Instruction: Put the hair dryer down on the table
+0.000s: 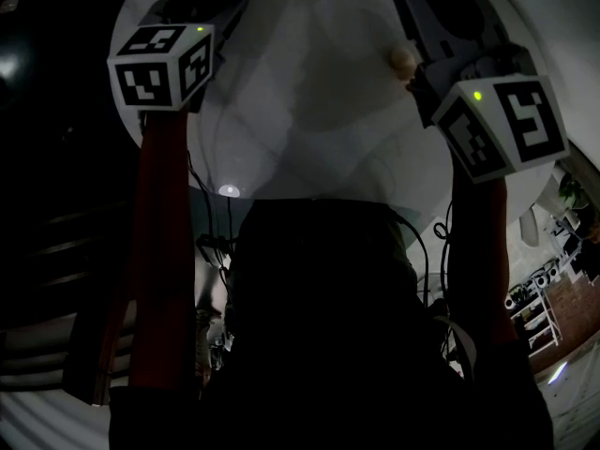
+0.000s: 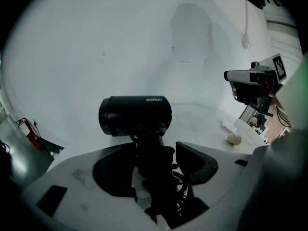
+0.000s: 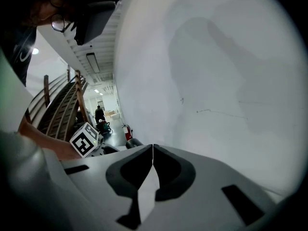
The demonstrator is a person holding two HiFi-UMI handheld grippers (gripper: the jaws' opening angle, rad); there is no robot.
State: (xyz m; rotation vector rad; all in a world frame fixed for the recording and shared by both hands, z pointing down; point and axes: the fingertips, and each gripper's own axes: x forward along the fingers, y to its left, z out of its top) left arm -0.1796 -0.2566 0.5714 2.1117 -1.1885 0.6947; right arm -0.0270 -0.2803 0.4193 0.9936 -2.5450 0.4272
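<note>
White table (image 2: pixel 144 42) fills most of every view, pale and bare apart from faint scuffs. Over it, the black hair dryer (image 2: pixel 135 114) sits upright in the left gripper (image 2: pixel 155 148), barrel level and pointing left in the left gripper view. Its handle runs down between the jaws, which are clamped on it. The coiled cord (image 2: pixel 161 179) is bunched round the handle inside the jaws. Whether the dryer touches the table cannot be told. A small pale ball (image 2: pixel 234 138) lies on the table to the right, well apart from the dryer and close to the right gripper (image 3: pixel 152 150). That gripper's jaws are pressed together with nothing between them, and it is held over the table. In the head view both grippers reach forward on red sleeves (image 1: pixel 159 251). A fire extinguisher (image 2: pixel 29 131) stands on the floor beyond the table's edge.
</note>
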